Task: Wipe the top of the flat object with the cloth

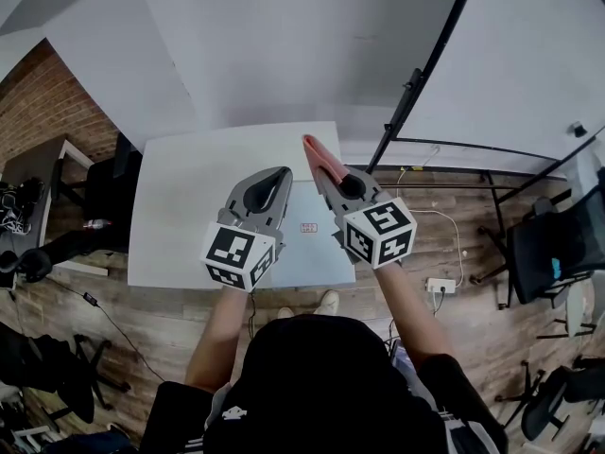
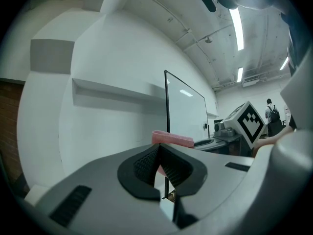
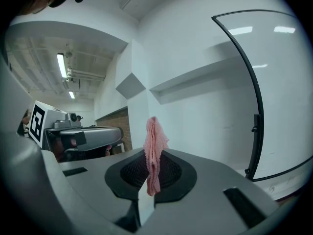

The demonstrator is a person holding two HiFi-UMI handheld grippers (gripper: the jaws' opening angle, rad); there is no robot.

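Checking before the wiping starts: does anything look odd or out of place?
Nothing spilled or damaged. The pink cloth stands bunched upright, pinched in the right tongs, apparently held clear of the flat grey object on the white table. The left tongs are shut and empty.

Bare desk (image 1: 180, 187) across centre left of the frame, open for passing. Only a narrow gap at centre between left tongs (image 1: 282, 173) and right tongs (image 1: 329, 178), cloth (image 1: 319, 155) jutting ahead of the latter. Black whiteboard frame (image 1: 416, 93) slanting close at upper right.
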